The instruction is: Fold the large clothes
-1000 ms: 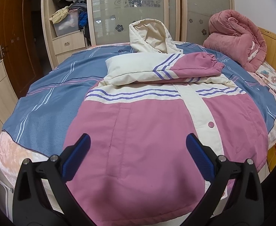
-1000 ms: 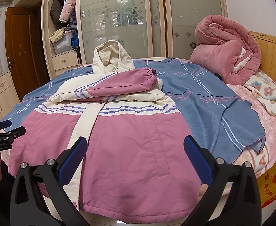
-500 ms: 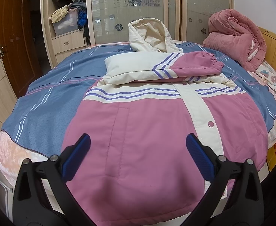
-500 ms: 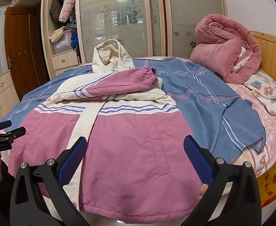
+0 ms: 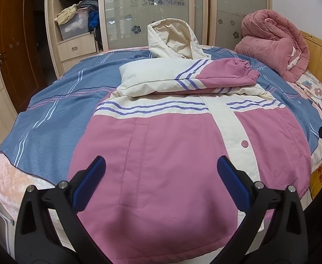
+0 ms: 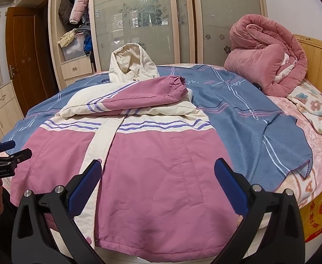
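Pink-and-cream jacket (image 5: 174, 145) lies flat on the bed (image 5: 51, 114), sleeves folded across its chest at 12 o'clock. Left gripper (image 5: 161, 176) and right gripper (image 6: 158, 176) both spread wide, holding nothing, above the hem at 6 o'clock.

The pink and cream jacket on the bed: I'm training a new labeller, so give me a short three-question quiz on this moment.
1. True or false: the jacket has both sleeves folded across its chest.
2. Multiple choice: the left gripper and right gripper are A) both open above the hem, B) both shut on the hem, C) one open, one shut.
3. Fill in: the cream hood lies at the far end, toward the ____.

Key
1. True: both sleeves lie stacked across the chest.
2. A.
3. wardrobe.
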